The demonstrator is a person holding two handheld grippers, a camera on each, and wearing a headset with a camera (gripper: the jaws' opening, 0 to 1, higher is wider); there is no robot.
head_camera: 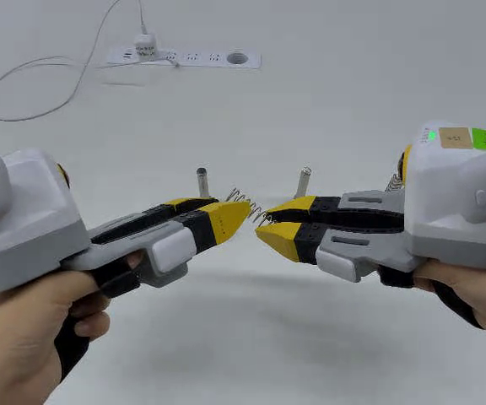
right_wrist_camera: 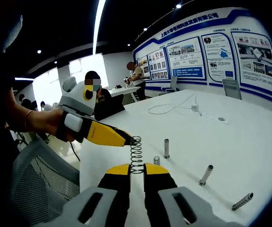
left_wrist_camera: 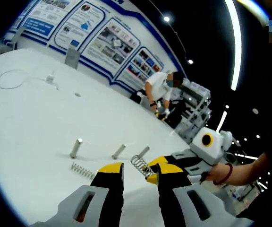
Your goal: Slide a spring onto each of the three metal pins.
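Right gripper (right_wrist_camera: 137, 169) is recorded as closed on the lower end of a spring (right_wrist_camera: 136, 153), and the coil is seen rising between its yellow tips in the right gripper view. Left gripper (head_camera: 245, 213) is set tip to tip against it, with its point touching the free end of the coil. Whether its jaws are pinched on that end or merely laid against it cannot be told. The spring is held clear of the table (head_camera: 251, 337), between the two tools, with its long axis running roughly left to right at a slight tilt. Two pins are noted upright on the far side. The left pin (head_camera: 202, 181) stands just beyond the left gripper's tip, and the right pin (head_camera: 303, 180) just beyond the right gripper's tip. The coil's axis is therefore judged to lie crosswise to the pins. It would have to be turned upright and carried a little farther away before it could be threaded. The right pin is judged the nearer to the holding tool.
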